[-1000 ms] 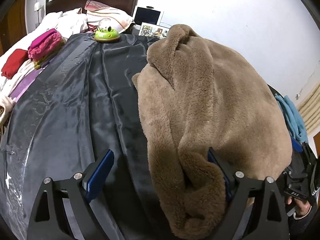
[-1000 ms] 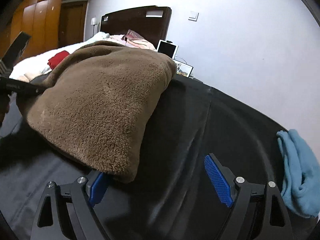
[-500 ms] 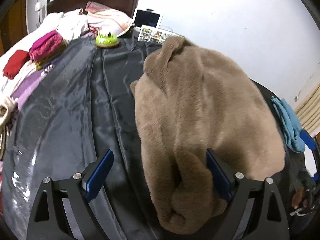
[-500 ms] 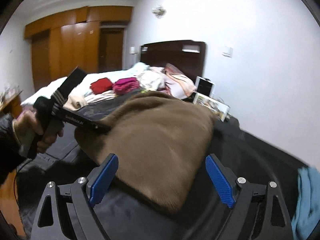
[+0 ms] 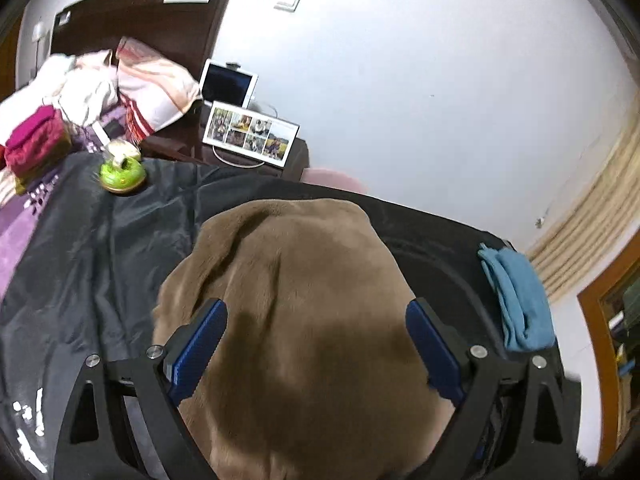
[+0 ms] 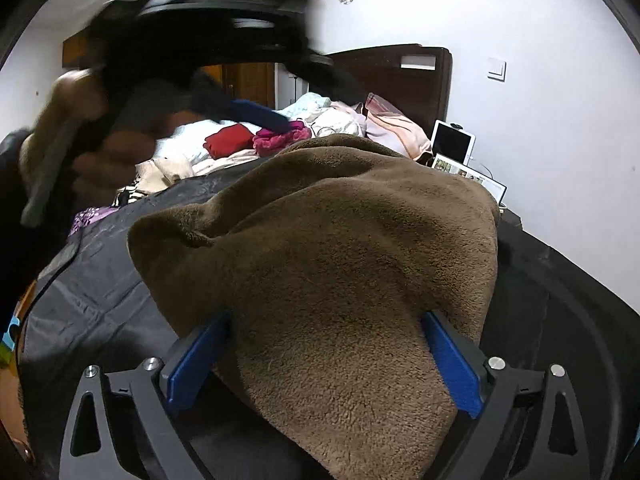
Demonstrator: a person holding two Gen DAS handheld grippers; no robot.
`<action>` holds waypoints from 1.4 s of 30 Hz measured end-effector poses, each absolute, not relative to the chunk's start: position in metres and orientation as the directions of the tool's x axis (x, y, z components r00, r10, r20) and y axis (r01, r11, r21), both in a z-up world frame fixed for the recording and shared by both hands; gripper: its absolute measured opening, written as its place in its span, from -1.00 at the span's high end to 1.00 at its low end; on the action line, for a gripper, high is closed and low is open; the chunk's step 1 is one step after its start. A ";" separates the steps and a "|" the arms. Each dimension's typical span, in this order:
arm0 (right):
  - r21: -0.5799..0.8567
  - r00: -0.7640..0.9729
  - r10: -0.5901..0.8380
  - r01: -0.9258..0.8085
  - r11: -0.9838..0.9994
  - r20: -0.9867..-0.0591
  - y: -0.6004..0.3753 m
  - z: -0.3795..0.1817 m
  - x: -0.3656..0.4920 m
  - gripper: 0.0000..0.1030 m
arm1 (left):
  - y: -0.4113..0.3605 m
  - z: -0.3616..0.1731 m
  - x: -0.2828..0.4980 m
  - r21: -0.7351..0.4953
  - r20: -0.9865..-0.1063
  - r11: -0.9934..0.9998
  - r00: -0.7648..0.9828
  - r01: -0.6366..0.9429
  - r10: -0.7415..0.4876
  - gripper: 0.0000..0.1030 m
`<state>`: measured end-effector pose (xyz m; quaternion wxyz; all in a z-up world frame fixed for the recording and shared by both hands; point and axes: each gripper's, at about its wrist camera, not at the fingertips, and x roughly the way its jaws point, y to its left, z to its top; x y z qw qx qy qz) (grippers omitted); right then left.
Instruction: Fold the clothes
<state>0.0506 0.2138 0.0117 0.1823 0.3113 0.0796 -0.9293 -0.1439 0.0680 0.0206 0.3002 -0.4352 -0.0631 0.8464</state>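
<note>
A folded brown fleece garment (image 5: 304, 312) lies on a black sheet (image 5: 100, 248) spread over the bed. My left gripper (image 5: 316, 344) is open, its blue pads wide apart on either side of the fleece, above it. My right gripper (image 6: 324, 356) is open too, with the near edge of the fleece (image 6: 340, 280) lying between its blue pads. The left gripper and the hand that holds it appear blurred at the upper left of the right wrist view (image 6: 168, 60).
A blue folded cloth (image 5: 520, 300) lies at the sheet's right edge. A green toy (image 5: 122, 172) sits at the sheet's far end. Folded red and pink clothes (image 6: 256, 140) and pillows lie on the bed behind. A tablet and photo frame (image 5: 250, 134) stand by the wall.
Both grippers have swung over the fleece. The left one rose above it and centred on it. The right one moved in so that the fleece edge lies between its pads.
</note>
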 end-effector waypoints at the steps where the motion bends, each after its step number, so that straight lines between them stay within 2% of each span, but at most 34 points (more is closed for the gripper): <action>1: -0.035 -0.740 -0.291 0.390 -0.920 -0.607 0.213 0.011 0.051 -0.97 | 0.069 0.014 -0.152 -0.368 -0.712 -0.824 -0.439 -0.432 0.548 -0.80; 5: -0.023 -0.736 -0.302 0.395 -0.918 -0.606 0.214 0.007 0.047 -0.98 | 0.069 -0.013 -0.178 -0.362 -0.761 -0.869 -0.431 -0.338 0.484 -0.74; 7: -0.013 -0.733 -0.309 0.398 -0.917 -0.606 0.215 0.006 0.047 -0.98 | 0.062 -0.028 -0.186 -0.358 -0.780 -0.885 -0.425 -0.299 0.459 -0.57; 9: -0.011 -0.732 -0.313 0.401 -0.916 -0.604 0.214 0.005 0.046 -0.98 | 0.055 -0.042 -0.194 -0.353 -0.799 -0.899 -0.417 -0.259 0.434 -0.52; 22: -0.020 -0.723 -0.316 0.414 -0.910 -0.614 0.209 0.007 0.049 -0.98 | 0.037 -0.067 -0.197 -0.364 -0.794 -0.898 -0.421 -0.248 0.438 -0.49; 25: 0.054 -0.716 -0.355 0.406 -0.912 -0.601 0.222 0.018 0.044 -0.98 | 0.037 -0.061 -0.194 -0.360 -0.793 -0.897 -0.422 -0.258 0.439 -0.50; 31: 0.165 -0.751 -0.381 0.349 -0.922 -0.540 0.258 0.036 0.048 -0.98 | 0.010 -0.041 -0.185 -0.496 -0.733 -0.837 -0.406 -0.231 0.546 -0.55; 35: 0.222 -0.757 -0.365 0.290 -0.931 -0.542 0.281 0.039 0.036 -0.98 | -0.003 -0.030 -0.171 -0.493 -0.735 -0.836 -0.399 -0.241 0.549 -0.58; 42: 0.432 -0.715 -0.398 0.149 -0.890 -0.574 0.331 0.021 -0.001 -0.98 | -0.021 -0.042 -0.149 -0.524 -0.732 -0.815 -0.358 -0.247 0.580 -0.59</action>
